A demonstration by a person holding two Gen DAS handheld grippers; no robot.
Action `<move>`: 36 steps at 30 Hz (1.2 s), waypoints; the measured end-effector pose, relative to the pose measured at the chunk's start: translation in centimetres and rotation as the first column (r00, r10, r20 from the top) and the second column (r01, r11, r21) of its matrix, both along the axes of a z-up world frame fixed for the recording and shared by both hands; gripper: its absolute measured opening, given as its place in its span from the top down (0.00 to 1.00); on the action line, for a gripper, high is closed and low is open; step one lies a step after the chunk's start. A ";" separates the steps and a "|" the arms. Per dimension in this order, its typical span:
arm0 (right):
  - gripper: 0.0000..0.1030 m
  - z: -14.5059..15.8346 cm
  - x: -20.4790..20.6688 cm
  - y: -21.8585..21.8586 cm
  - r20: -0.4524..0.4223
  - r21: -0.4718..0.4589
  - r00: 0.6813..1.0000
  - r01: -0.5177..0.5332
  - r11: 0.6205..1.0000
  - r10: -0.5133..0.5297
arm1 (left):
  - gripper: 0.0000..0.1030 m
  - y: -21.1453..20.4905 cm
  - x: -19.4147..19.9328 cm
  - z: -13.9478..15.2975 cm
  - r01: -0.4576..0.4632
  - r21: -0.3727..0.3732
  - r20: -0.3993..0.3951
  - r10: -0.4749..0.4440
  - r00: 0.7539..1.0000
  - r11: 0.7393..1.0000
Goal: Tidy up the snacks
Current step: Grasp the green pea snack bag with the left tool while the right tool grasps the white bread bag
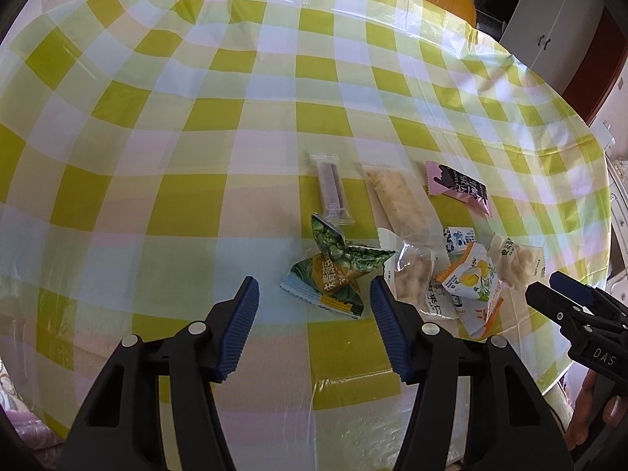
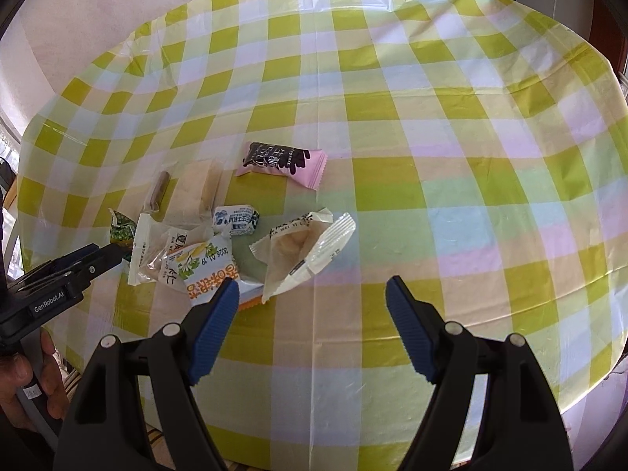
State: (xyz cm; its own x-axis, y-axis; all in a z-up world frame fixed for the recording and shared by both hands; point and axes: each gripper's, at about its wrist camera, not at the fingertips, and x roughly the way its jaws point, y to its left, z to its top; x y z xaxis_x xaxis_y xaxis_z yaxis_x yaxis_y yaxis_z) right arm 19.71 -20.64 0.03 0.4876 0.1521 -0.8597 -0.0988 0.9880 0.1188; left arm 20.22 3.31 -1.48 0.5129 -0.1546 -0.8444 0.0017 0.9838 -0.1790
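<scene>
Checked green-and-white tablecloth [image 1: 235, 125] carries a loose heap of snack packets [image 1: 412, 251] near its front edge. Both the left gripper [image 1: 314, 306] and right gripper [image 2: 312, 298] hang wide open, empty. Green packet [image 1: 329, 278] lies just ahead of the left one, nearest it.

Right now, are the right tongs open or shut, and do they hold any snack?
Open and empty. In the right wrist view the right tongs show blue pads spread wide, only checkered tablecloth between them; the white snack packet lies just ahead, untouched.
</scene>
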 end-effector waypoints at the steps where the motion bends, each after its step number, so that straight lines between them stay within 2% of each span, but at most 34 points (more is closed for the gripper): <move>1: 0.25 -0.1 0.3 0.0 -0.001 0.000 1.000 0.005 1.000 -0.005 | 0.45 -0.1 0.3 -0.2 0.007 0.004 -0.002 -0.007 1.000 1.000; 9: 0.25 -1.6 2.4 -0.1 -0.023 -0.004 0.999 0.047 0.999 -0.047 | 0.51 -0.8 1.9 -1.1 0.048 0.003 -0.001 -0.048 0.999 0.999; 11: 0.25 -1.9 2.8 0.0 -0.027 -0.003 0.998 0.052 0.999 -0.052 | 0.60 -0.9 2.2 -1.2 0.057 -0.003 0.003 -0.057 0.998 0.998; 15: 0.26 -2.5 3.3 0.4 -0.038 -0.009 0.998 0.042 0.999 -0.042 | 0.65 -1.0 2.3 -1.3 0.067 -0.004 0.011 -0.067 0.998 0.998; 16: 0.32 -2.7 3.3 0.4 -0.040 -0.007 0.999 0.037 0.999 -0.037 | 0.66 -1.0 2.3 -1.3 0.068 -0.005 0.011 -0.068 0.998 0.998; 20: 0.41 -2.6 3.2 0.6 -0.027 -0.013 0.999 0.029 1.000 -0.029 | 0.66 -0.8 2.1 -1.4 0.061 -0.016 0.016 -0.061 0.998 0.998; 22: 0.54 -2.6 3.1 0.5 -0.021 -0.009 0.999 0.028 1.000 -0.028 | 0.67 -0.8 2.0 -1.4 0.055 -0.021 0.017 -0.055 0.998 0.998; 36: 0.55 -2.2 2.3 -0.3 -0.001 0.001 0.999 0.053 0.999 -0.053 | 0.70 0.8 0.8 -0.9 -0.021 -0.048 0.026 0.022 0.999 0.999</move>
